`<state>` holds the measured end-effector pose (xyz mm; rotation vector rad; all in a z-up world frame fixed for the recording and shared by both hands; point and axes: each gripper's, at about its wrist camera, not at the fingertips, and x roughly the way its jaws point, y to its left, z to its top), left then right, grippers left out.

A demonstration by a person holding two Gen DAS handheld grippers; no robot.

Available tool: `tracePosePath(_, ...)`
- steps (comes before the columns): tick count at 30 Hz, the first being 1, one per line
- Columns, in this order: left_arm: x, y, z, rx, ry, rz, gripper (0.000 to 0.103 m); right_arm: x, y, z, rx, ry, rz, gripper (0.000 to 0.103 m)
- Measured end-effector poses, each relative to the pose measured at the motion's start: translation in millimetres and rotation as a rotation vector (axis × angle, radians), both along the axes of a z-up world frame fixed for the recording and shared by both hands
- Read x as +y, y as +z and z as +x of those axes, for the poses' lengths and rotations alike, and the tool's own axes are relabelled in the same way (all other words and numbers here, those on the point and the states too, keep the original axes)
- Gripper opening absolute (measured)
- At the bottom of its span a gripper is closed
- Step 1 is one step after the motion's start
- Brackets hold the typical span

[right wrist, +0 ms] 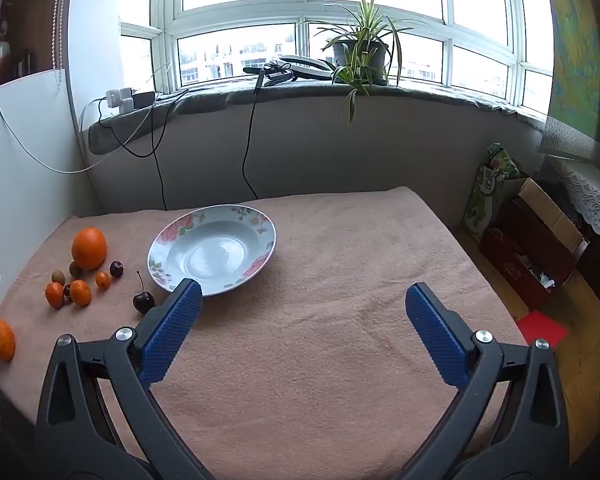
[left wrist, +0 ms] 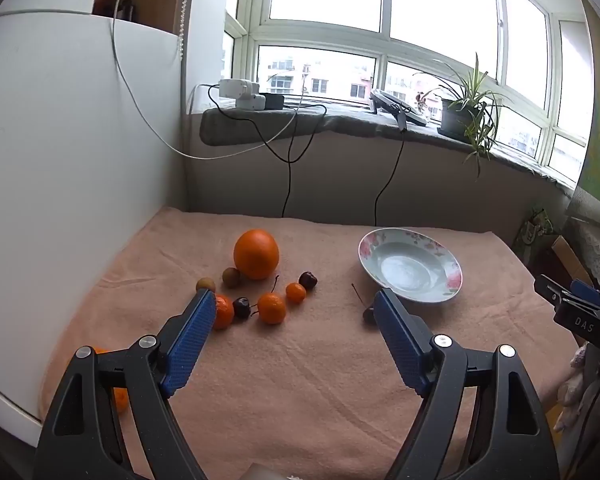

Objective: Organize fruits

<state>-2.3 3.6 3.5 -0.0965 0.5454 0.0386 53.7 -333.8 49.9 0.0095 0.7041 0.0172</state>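
A floral plate (left wrist: 450, 278) (right wrist: 156, 248) lies empty on the pink towel (left wrist: 300, 380) (right wrist: 320, 320). Left of it sits a big orange (left wrist: 256, 254) (right wrist: 89, 248) among small tangerines (left wrist: 272, 308) (right wrist: 80, 292), dark cherries (left wrist: 308, 280) (right wrist: 143, 302) and brownish little fruits (left wrist: 231, 277) (right wrist: 58, 277). One more orange (right wrist: 0, 339) rests at the towel's near left edge. My left gripper (left wrist: 296, 306) hovers open over the towel, short of the fruit cluster. My right gripper (right wrist: 304, 298) hangs open with nothing between its fingers, its left finger (right wrist: 172, 328) in front of the plate's near rim.
A white panel (left wrist: 60, 160) bounds the towel on the left. Behind runs a grey windowsill (right wrist: 300, 92) with a potted plant (right wrist: 360, 52), chargers and dangling cables (left wrist: 288, 160). Cardboard boxes (right wrist: 532, 248) and bags stand on the floor at the right.
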Motion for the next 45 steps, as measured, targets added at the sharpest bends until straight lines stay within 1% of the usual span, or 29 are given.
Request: tracePosePath(45, -2.2, 0.1, -0.1, -0.002, -0.009, -0.001, 0.081, 0.0, 2.0, -0.4, 0.003, -0.003, 0.009, 0.103)
